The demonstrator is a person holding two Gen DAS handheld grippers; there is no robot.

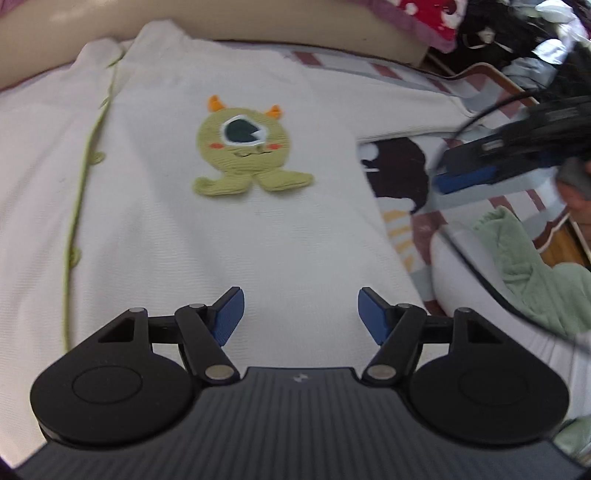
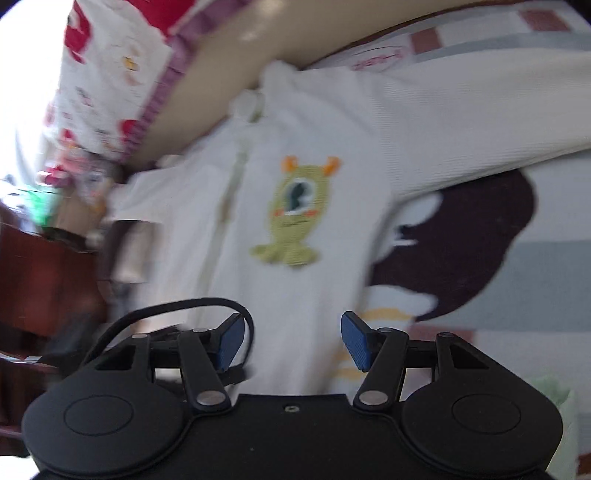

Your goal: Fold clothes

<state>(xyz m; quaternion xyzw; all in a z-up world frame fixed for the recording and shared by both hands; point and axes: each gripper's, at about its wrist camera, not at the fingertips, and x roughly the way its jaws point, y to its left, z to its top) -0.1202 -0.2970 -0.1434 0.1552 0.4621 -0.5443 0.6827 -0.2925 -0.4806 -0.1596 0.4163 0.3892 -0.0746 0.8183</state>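
Note:
A cream cardigan (image 1: 221, 236) with green trim, green buttons and a green one-eyed monster patch (image 1: 243, 147) lies spread flat on a patterned bed cover. My left gripper (image 1: 297, 314) hovers open just above its lower front, nothing between the blue pads. In the right wrist view the same cardigan (image 2: 295, 177) lies ahead with one sleeve (image 2: 480, 140) stretched out to the right. My right gripper (image 2: 291, 339) is open and empty above the cardigan's hem; it also shows in the left wrist view as the right gripper (image 1: 480, 162), blurred, at the right edge.
The bed cover (image 2: 535, 266) has a dark cartoon figure and striped borders. A folded pale green garment (image 1: 517, 266) rests at the right beside a hand. A beige headboard cushion (image 1: 258, 22) and a red-and-white pillow (image 2: 110, 74) lie beyond. Dark clutter fills the far right corner.

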